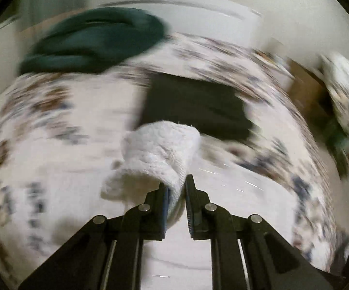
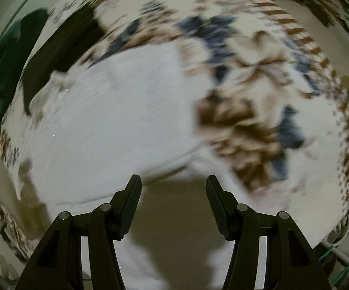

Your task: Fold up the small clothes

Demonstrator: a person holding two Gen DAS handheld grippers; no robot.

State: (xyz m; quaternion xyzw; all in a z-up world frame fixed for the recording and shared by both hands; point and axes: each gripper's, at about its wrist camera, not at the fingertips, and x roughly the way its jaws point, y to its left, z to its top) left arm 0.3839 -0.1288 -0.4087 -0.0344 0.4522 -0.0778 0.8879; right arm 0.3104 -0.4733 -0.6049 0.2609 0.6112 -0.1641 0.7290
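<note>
My left gripper (image 1: 176, 181) is shut on a fluffy white cloth (image 1: 159, 149), which sticks up and forward from the jaws above a patterned bed cover (image 1: 53, 130). A flat black folded garment (image 1: 196, 106) lies just beyond it. A dark green garment (image 1: 97, 41) lies heaped at the far left. My right gripper (image 2: 173, 181) is open and empty over a plain white patch of the patterned cover (image 2: 116, 125). The black garment (image 2: 60, 48) and green garment (image 2: 7, 55) show at the left of the right wrist view. Both views are motion-blurred.
The cover's brown and blue floral print (image 2: 251, 111) fills the right side. A white wall or headboard (image 1: 198, 14) stands behind the bed. Brown furniture (image 1: 305, 89) and white clutter (image 1: 343, 77) sit at the far right. A floor strip and cables (image 2: 338, 256) lie at lower right.
</note>
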